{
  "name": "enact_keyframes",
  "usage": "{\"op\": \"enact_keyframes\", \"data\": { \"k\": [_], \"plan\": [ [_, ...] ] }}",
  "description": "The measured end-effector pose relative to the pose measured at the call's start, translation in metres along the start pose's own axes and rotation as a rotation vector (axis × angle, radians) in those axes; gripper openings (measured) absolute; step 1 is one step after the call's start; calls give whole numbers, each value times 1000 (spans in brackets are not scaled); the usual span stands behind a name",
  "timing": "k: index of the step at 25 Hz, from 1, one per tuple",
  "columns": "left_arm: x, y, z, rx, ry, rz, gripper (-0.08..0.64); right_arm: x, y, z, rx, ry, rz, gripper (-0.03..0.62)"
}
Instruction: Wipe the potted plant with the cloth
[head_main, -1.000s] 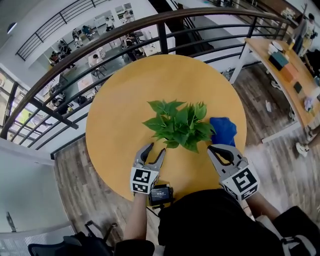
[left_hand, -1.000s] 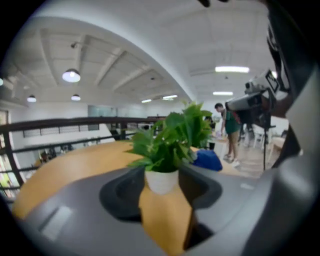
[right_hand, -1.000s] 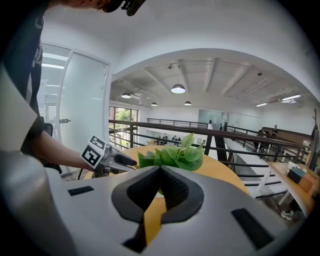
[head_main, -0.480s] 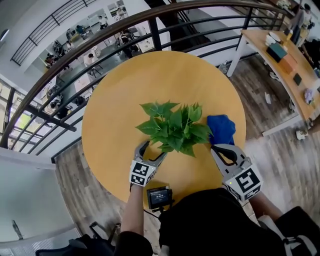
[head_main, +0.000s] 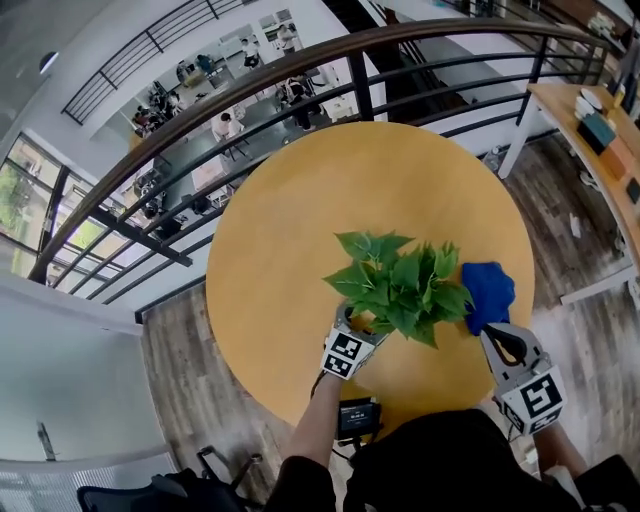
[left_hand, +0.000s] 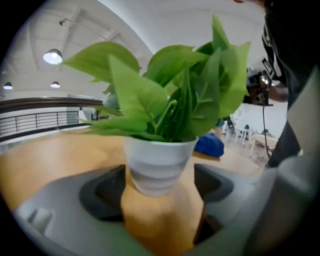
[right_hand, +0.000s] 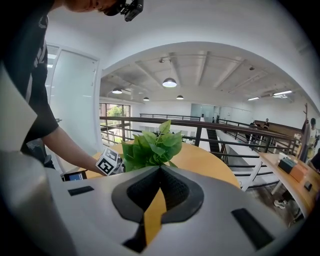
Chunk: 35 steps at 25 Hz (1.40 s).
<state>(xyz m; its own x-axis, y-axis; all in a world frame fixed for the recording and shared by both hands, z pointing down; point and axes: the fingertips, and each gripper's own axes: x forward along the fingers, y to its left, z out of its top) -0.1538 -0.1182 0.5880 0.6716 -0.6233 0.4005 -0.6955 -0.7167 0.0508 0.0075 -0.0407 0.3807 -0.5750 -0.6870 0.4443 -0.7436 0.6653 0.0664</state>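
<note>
Potted plant (head_main: 400, 290) stands near the middle of the round yellow table (head_main: 270, 250), a little toward the person's side. Its white pot (left_hand: 159, 167) is upright, and the green leaves spread over it and hide it from the head view. The left gripper (head_main: 358, 323) is at the base of the plant, low over the table. Its jaws have just been opening and now stand wide. The pot is in the gap between them, with one jaw on each side. A strip of table shows between pot and pads, so they do not press on it. The right gripper (head_main: 493, 335) is at the other side of the plant, apart from the leaves. Its jaws are closed tip to tip and nothing is between them. The blue cloth (head_main: 490, 288) lies crumpled on the table, just beside the leaves on the right and just ahead of the right gripper's tips. I cannot tell if the tips touch it. I count one plant in one pot, one cloth, one table and two grippers.
</note>
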Motion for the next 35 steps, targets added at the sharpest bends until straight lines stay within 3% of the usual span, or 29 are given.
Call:
{"op": "enact_keyframes", "data": {
  "k": [3, 7, 15, 25, 30, 32, 33, 34, 35],
  "plan": [
    [2, 2, 6, 1, 12, 5, 413, 3, -4, 1, 12, 6, -11, 9],
    [8, 5, 9, 4, -31, -2, 413, 6, -7, -4, 33, -1, -22, 9],
    [13, 8, 11, 24, 43, 5, 414, 11, -5, -6, 51, 37, -19, 9],
    [-5, 2, 6, 31, 37, -11, 393, 18, -19, -7, 15, 30, -29, 9],
    [-21, -22, -11, 53, 53, -31, 393, 7, -46, -44, -79, 97, -107, 9],
    [-24, -29, -17, 67, 66, -58, 393, 13, -66, -69, -105, 168, -125, 9],
    [-25, -29, -16, 72, 69, -66, 393, 22, -75, -84, -98, 220, -111, 19],
    [-25, -29, -16, 74, 71, -70, 393, 33, -82, -100, -78, 276, -85, 80],
    [-25, -29, -15, 74, 73, -72, 393, 46, -88, -116, -56, 331, -59, 201]
  ]
}}
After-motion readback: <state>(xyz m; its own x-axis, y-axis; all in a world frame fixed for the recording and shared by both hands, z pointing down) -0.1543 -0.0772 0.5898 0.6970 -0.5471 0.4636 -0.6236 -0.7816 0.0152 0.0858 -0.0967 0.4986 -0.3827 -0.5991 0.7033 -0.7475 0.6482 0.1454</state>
